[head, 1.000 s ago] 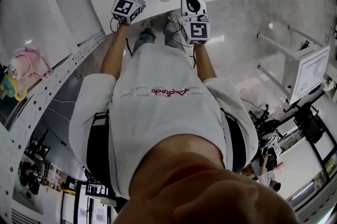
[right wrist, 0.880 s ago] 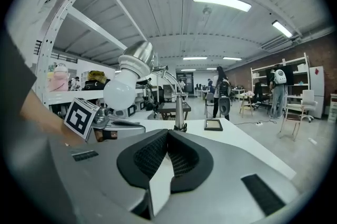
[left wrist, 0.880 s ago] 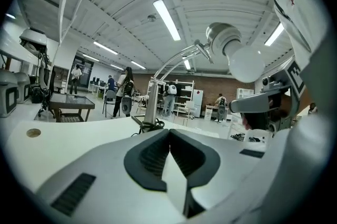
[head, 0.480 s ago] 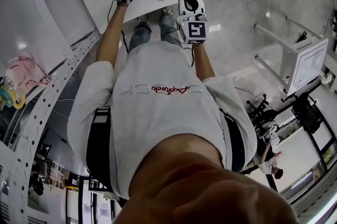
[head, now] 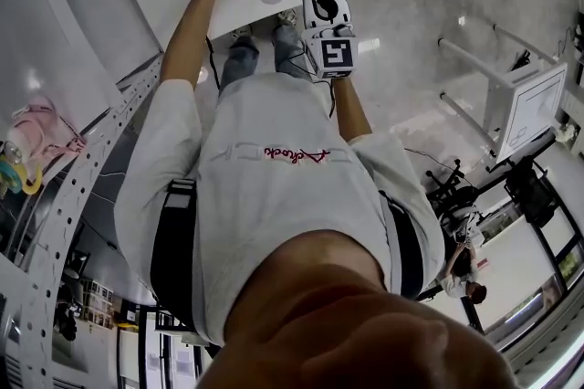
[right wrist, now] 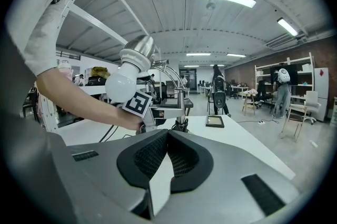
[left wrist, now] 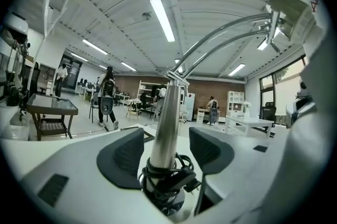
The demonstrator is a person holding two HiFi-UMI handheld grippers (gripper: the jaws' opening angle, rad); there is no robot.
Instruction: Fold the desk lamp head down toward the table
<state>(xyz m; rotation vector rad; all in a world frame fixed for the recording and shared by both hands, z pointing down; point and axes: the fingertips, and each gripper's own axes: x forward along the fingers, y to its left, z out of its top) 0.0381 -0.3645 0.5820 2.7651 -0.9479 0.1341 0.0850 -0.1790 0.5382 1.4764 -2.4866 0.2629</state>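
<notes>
Left gripper view: the left gripper (left wrist: 165, 145), jaws opening with the post of the desk lamp (left wrist: 167, 112) between them, covers most of the lamp's base with its own body; the lamp head, upper right, is clipped by the view's dark round border.

Head view: the top edge cuts off the lamp beyond its head, and the left gripper's jaws beside the lamp.

Right gripper view: at the lamp's post, the left gripper's jaws are too small to read; the flat framed item (right wrist: 214, 121) behind the lamp cannot be identified; people (right wrist: 218, 91) beyond the lamp show no detail.
</notes>
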